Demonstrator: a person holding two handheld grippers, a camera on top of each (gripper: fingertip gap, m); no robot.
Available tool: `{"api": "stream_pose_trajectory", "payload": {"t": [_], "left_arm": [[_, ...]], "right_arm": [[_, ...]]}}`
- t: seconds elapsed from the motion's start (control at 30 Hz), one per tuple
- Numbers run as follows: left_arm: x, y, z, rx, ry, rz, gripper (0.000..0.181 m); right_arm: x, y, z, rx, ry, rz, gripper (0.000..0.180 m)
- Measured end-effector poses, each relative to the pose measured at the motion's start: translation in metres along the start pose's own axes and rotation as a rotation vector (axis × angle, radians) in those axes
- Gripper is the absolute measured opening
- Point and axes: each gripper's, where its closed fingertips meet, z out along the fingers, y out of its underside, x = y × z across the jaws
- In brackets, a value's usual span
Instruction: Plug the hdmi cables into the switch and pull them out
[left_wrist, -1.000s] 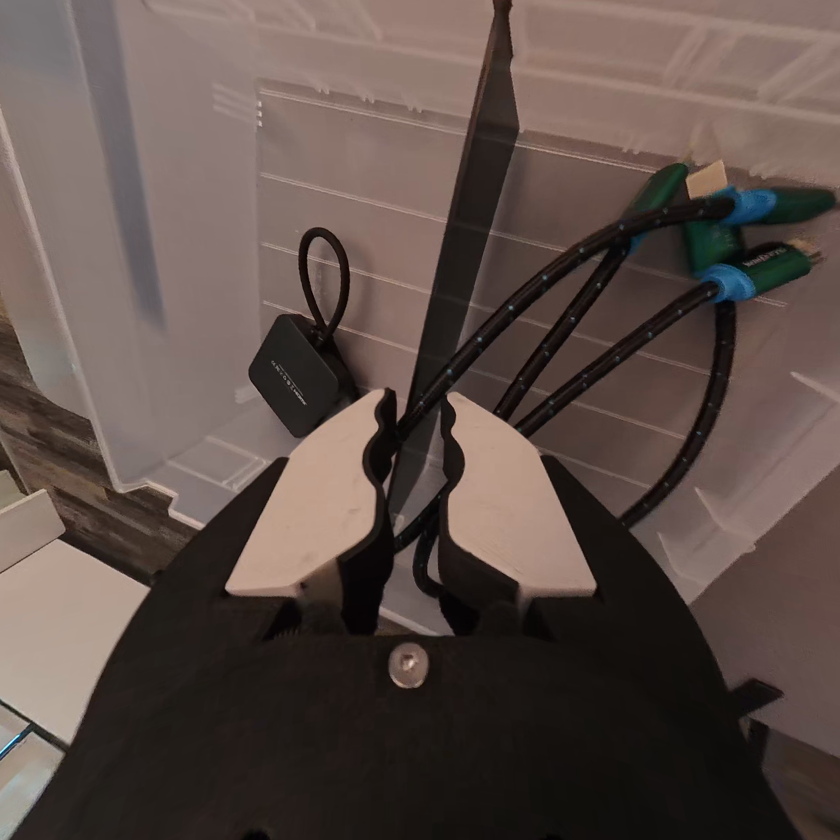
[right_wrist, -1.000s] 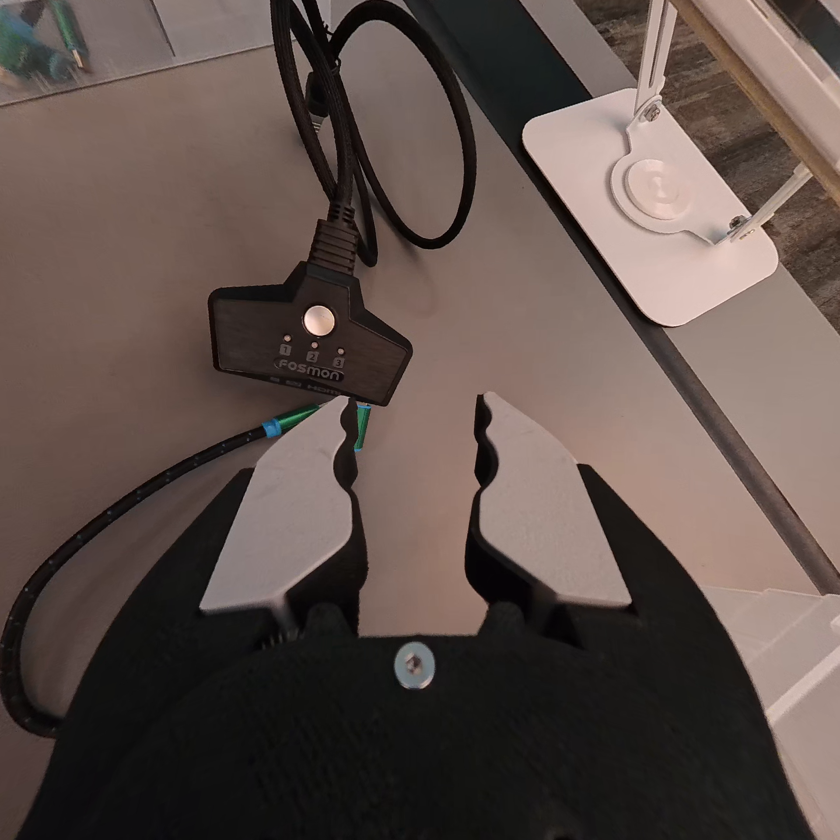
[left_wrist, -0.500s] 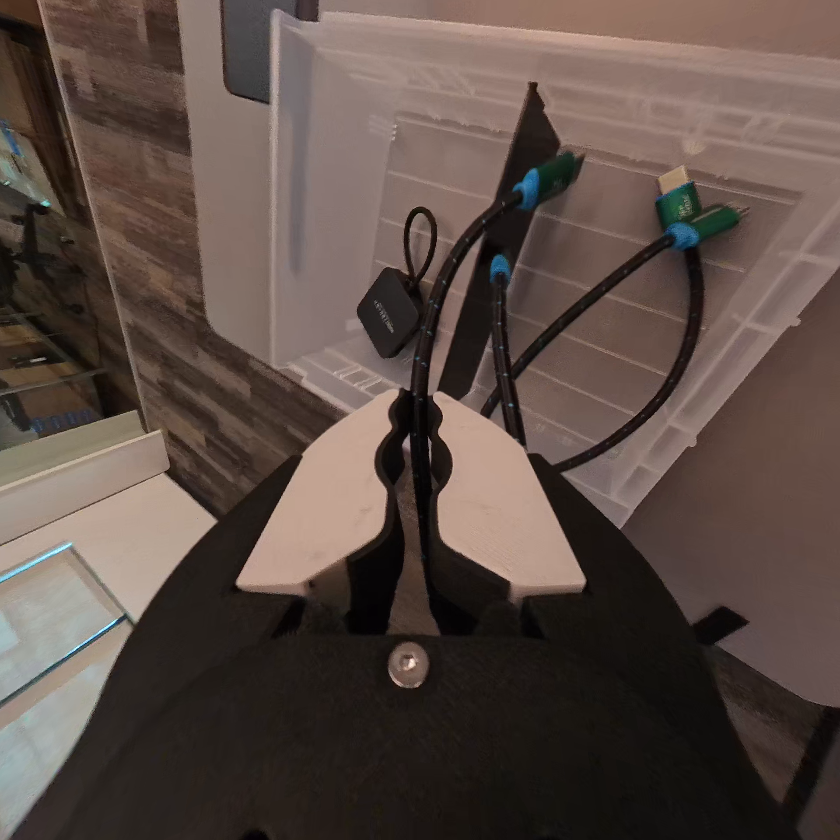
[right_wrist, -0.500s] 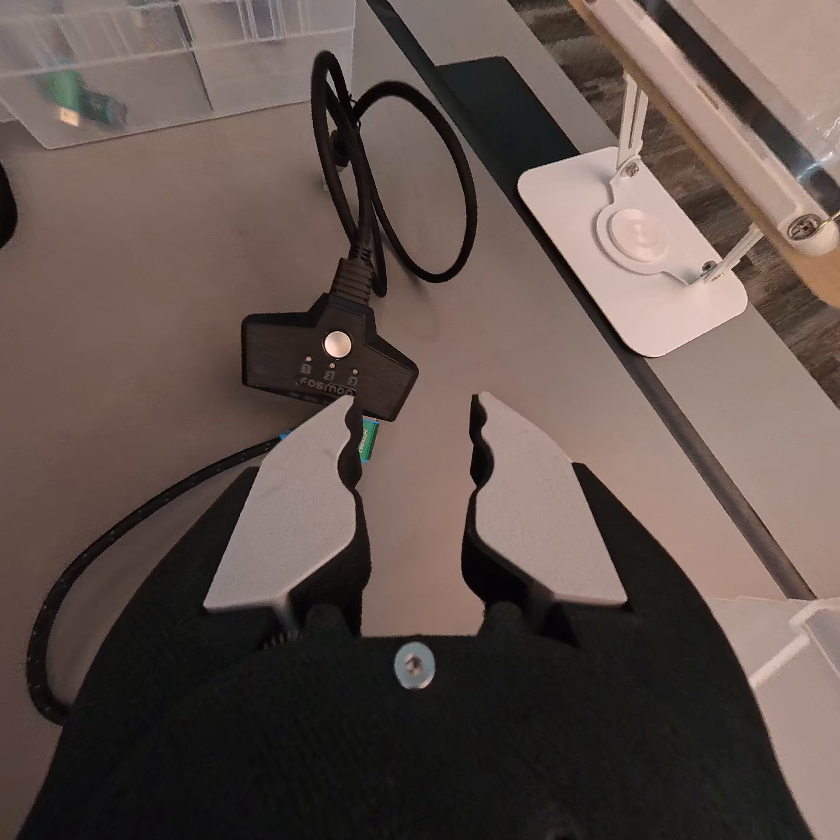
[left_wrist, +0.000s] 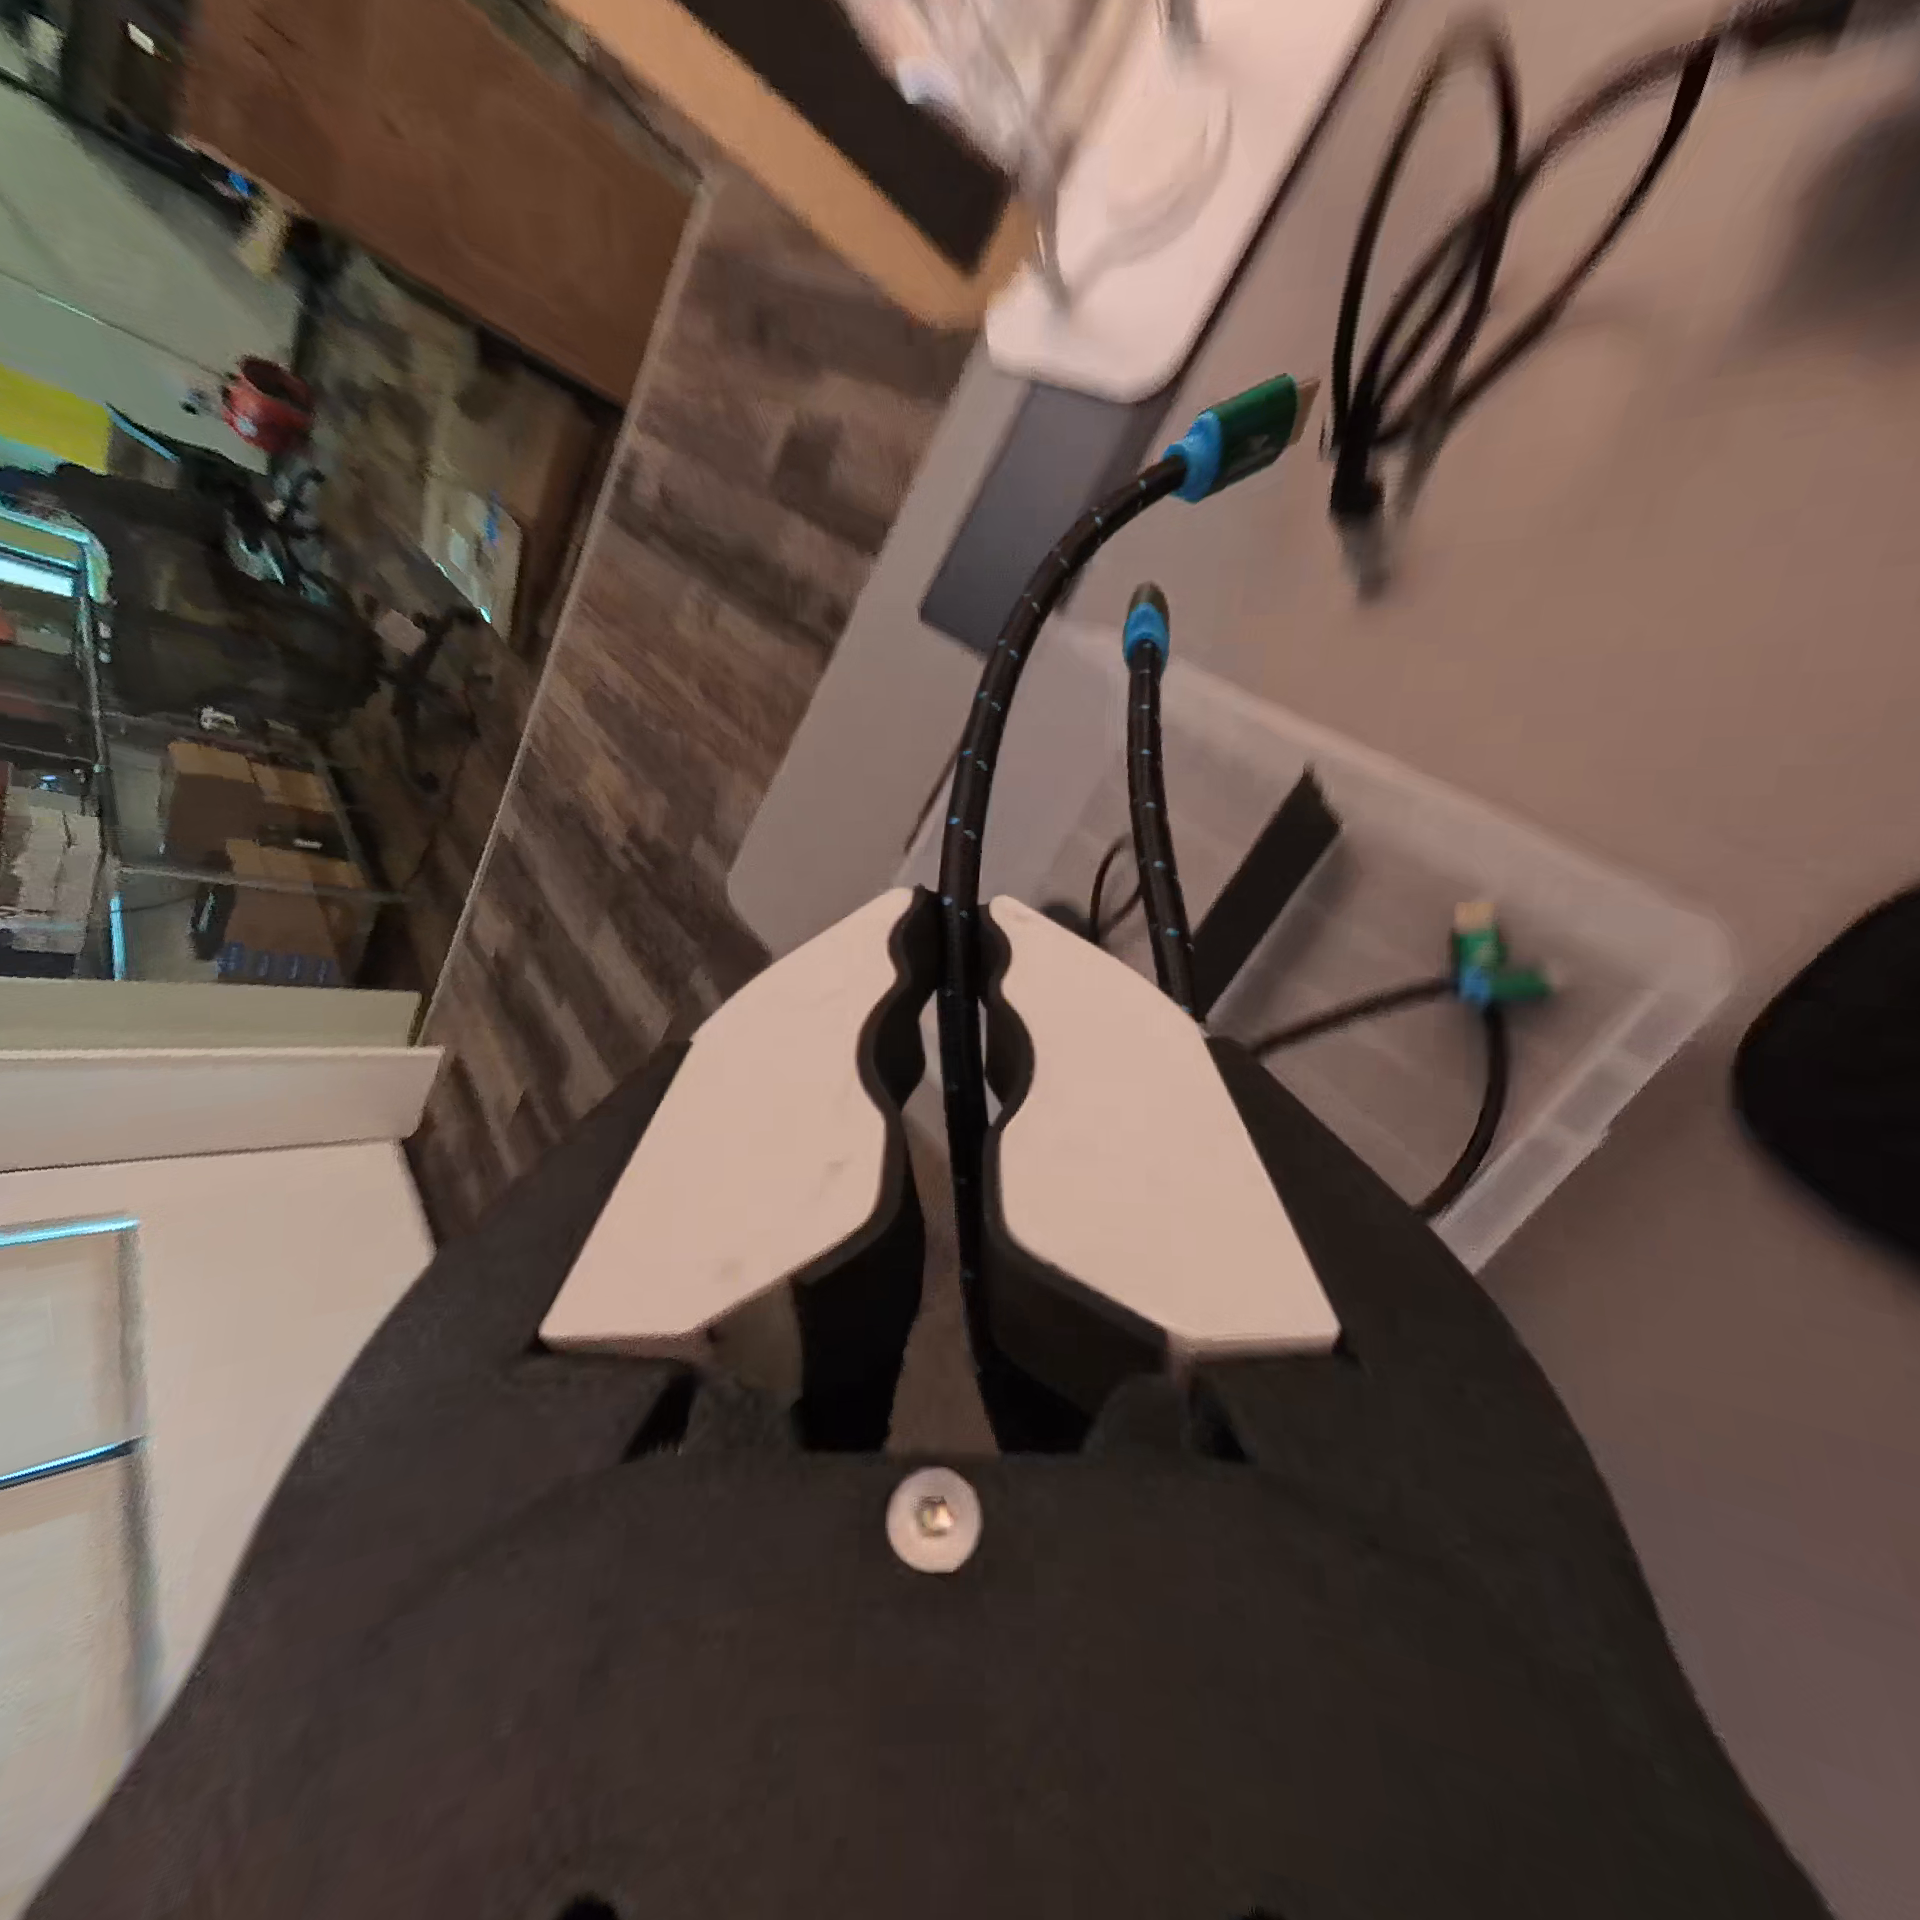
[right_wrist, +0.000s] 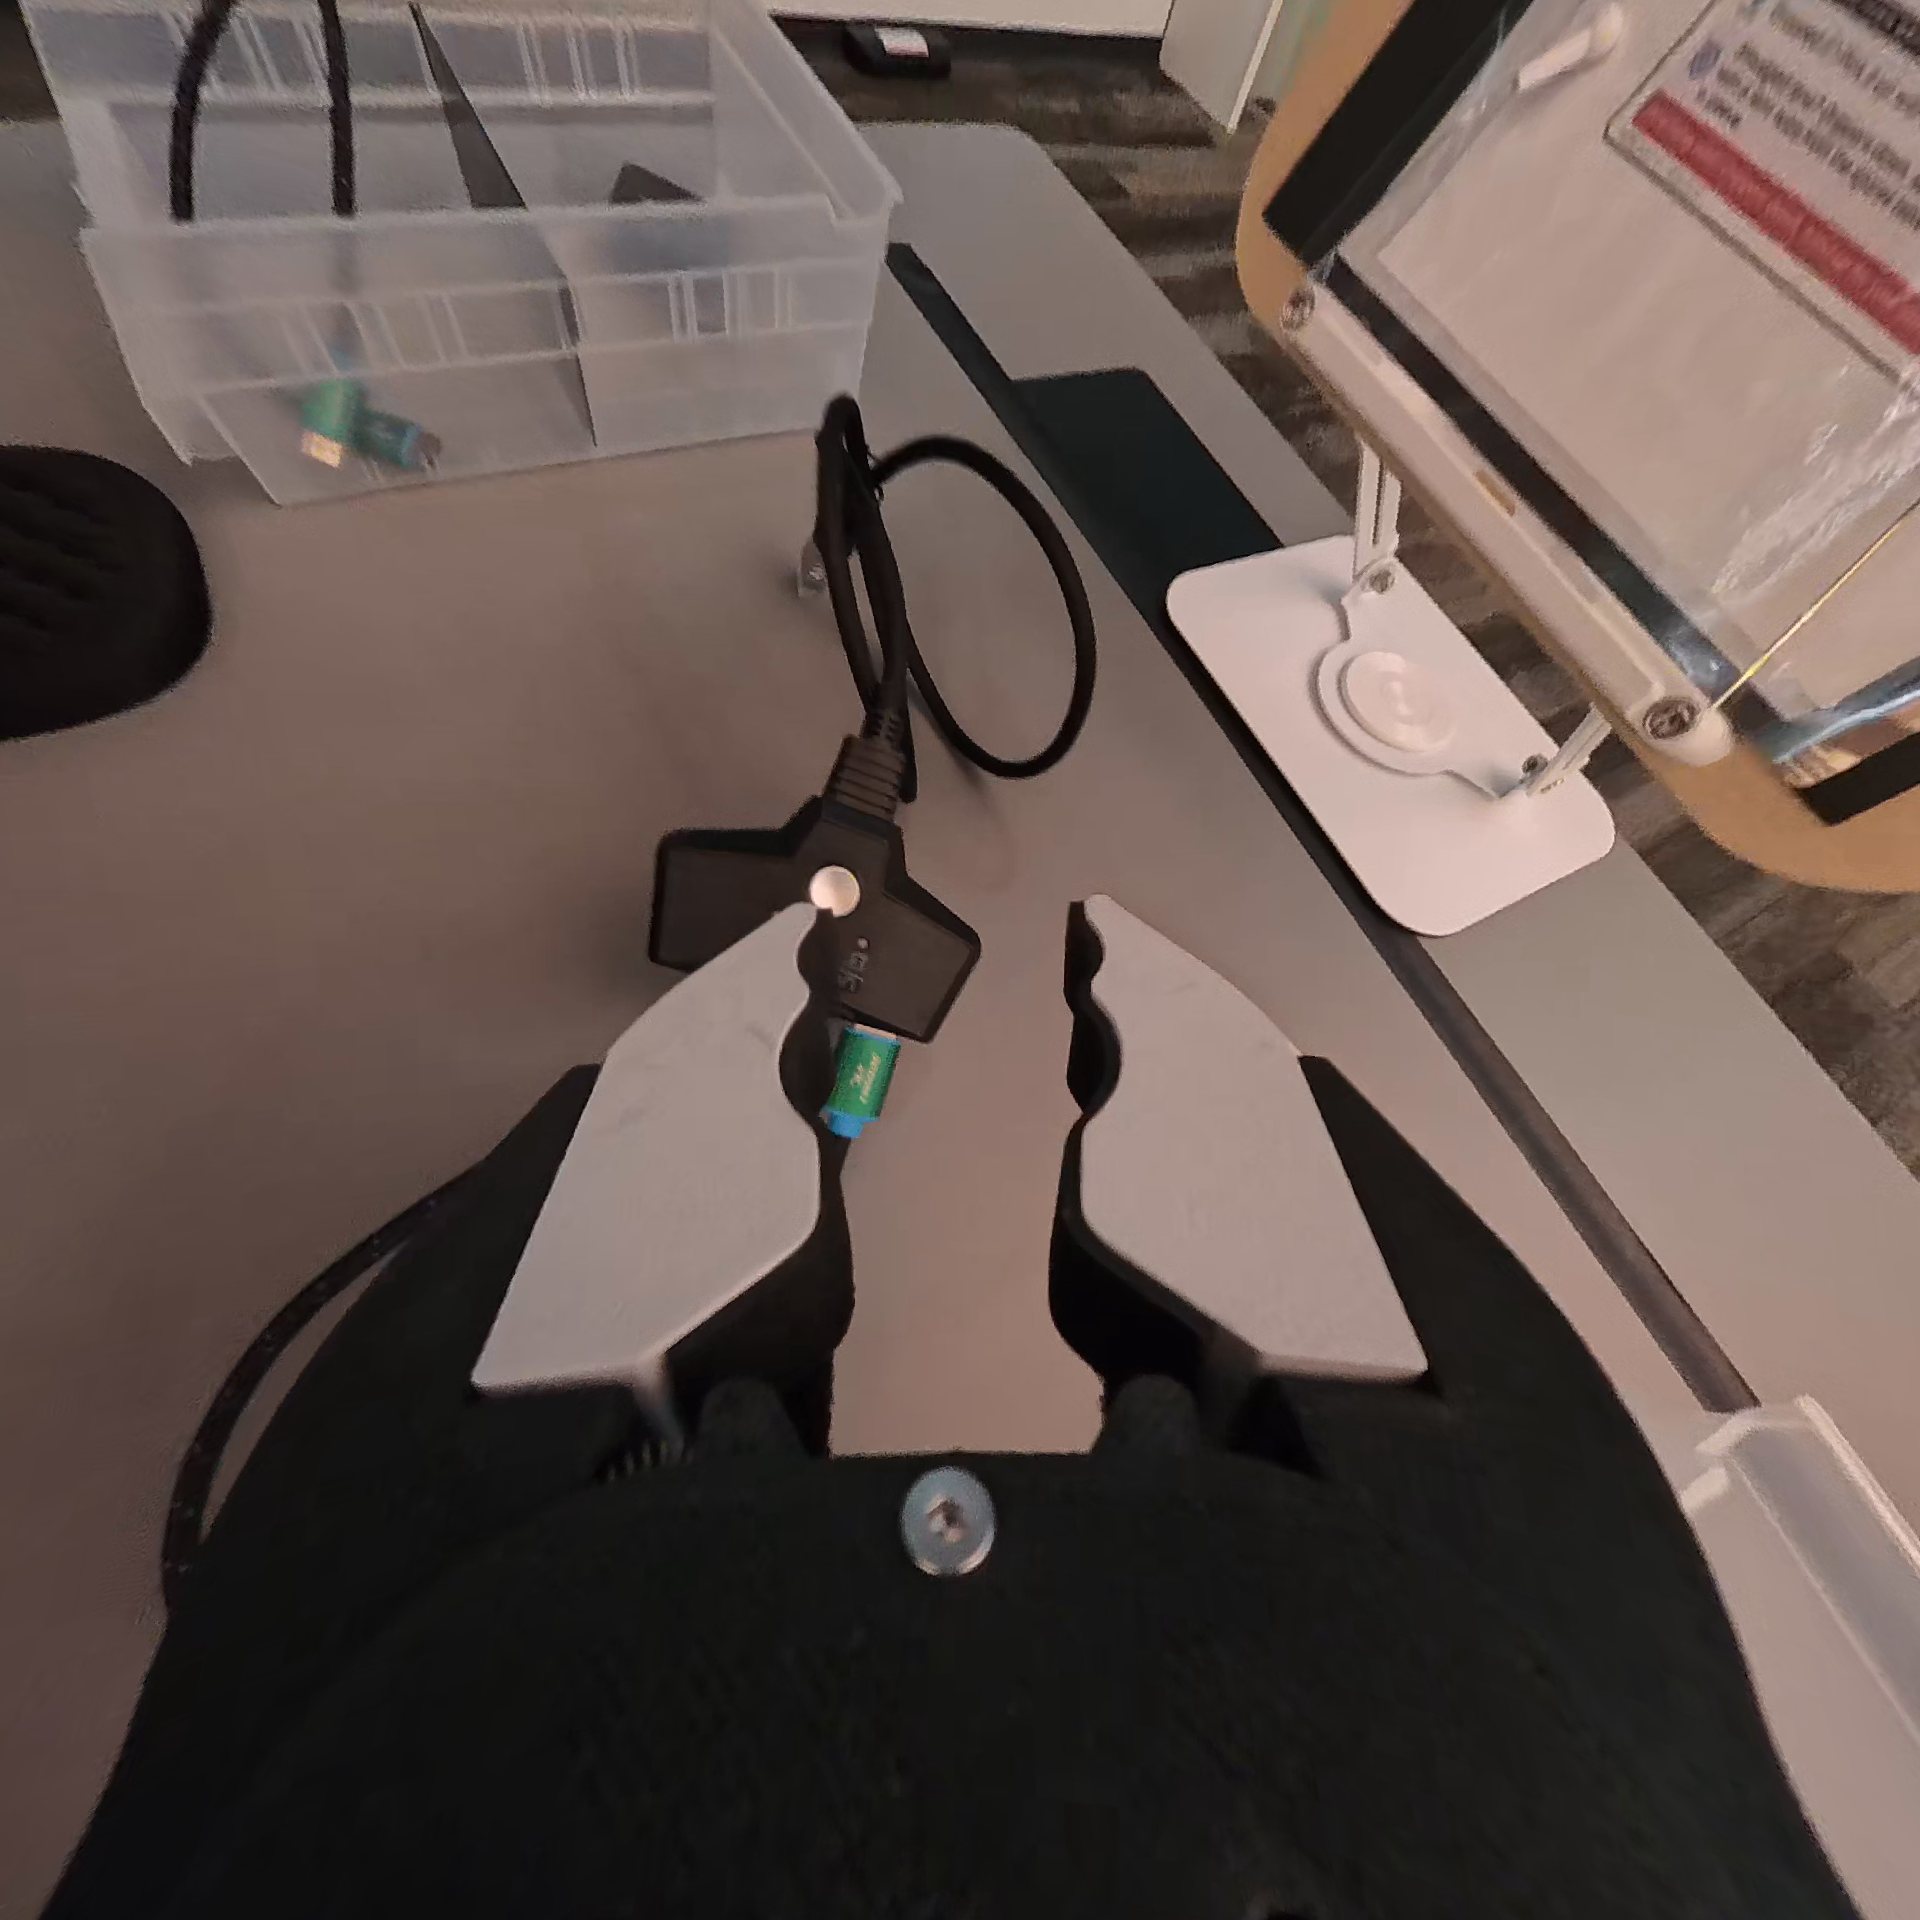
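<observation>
In the left wrist view my left gripper (left_wrist: 956, 904) is shut on a black braided HDMI cable (left_wrist: 961, 831), held in the air. The cable's green plug (left_wrist: 1252, 426) with a blue collar points up and right, and its other end (left_wrist: 1143, 623) rises beside it. In the right wrist view my right gripper (right_wrist: 945, 914) is open and empty over the black HDMI switch (right_wrist: 904, 966) on the grey table. Another green plug (right_wrist: 862, 1081) sits at the switch's near edge, between my fingers; its cable (right_wrist: 260, 1351) runs left. The left finger hides part of the switch.
A clear plastic bin (right_wrist: 727, 270) stands at the back left with another green-plugged cable (left_wrist: 1486, 971) inside. The switch's own black lead (right_wrist: 1039, 623) coils behind it. A white stand base (right_wrist: 1455, 790) and a framed panel (right_wrist: 1610, 312) sit right, past the table's edge.
My left gripper has lifted its cable out of the bin and swung toward the table. My right gripper has pulled back and tilted up, still open, with the switch now nearer its left finger.
</observation>
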Motion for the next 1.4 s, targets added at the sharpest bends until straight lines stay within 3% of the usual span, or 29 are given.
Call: {"api": "stream_pose_trajectory", "payload": {"t": [0.03, 0.23, 0.43, 0.53, 0.67, 0.77, 0.83, 0.87, 0.97, 1.07, 1.23, 1.33, 1.4], "left_arm": [[0.001, -0.016, -0.006, 0.069, 0.001, -0.052, 0.006], [0.024, -0.109, -0.032, 0.478, 0.026, -0.326, 0.006], [0.083, -0.171, -0.007, 0.629, -0.166, -0.305, 0.007], [0.117, -0.199, 0.011, 0.659, -0.317, -0.209, 0.007], [0.153, -0.232, 0.03, 0.691, -0.355, -0.152, 0.006], [0.168, -0.247, 0.042, 0.684, -0.359, -0.101, 0.006], [0.171, -0.253, 0.049, 0.67, -0.365, -0.081, 0.006], [0.171, -0.255, 0.051, 0.676, -0.359, -0.092, 0.006], [0.159, -0.256, 0.047, 0.729, -0.295, -0.223, 0.006], [0.133, -0.248, 0.038, 0.798, -0.223, -0.417, 0.007], [0.111, -0.244, 0.023, 1.009, 0.192, -0.858, 0.007], [0.109, -0.243, 0.018, 1.127, 0.453, -1.05, 0.006], [0.108, -0.237, 0.023, 1.149, 0.507, -1.102, 0.006]], "right_arm": [[-0.003, -0.005, -0.002, 0.021, -0.009, -0.003, 0.042], [-0.053, -0.066, -0.02, 0.276, -0.176, 0.024, 0.04], [-0.12, -0.144, -0.056, 0.683, -0.481, 0.261, 0.047], [-0.108, -0.153, -0.058, 0.783, -0.496, 0.489, 0.052], [-0.076, -0.141, -0.051, 0.841, -0.523, 0.758, 0.051], [-0.071, -0.139, -0.049, 0.849, -0.61, 0.843, 0.045], [-0.073, -0.142, -0.058, 0.891, -0.687, 0.84, 0.009], [-0.071, -0.144, -0.062, 0.924, -0.708, 0.835, 0.007], [-0.074, -0.145, -0.072, 0.979, -0.693, 0.69, 0.007], [-0.088, -0.15, -0.09, 1.054, -0.619, 0.418, 0.007], [-0.14, -0.153, -0.117, 1.086, -0.272, -0.295, 0.007], [-0.17, -0.147, -0.113, 0.994, -0.057, -0.675, 0.007], [-0.186, -0.139, -0.101, 0.877, 0.061, -0.905, 0.007]]}}
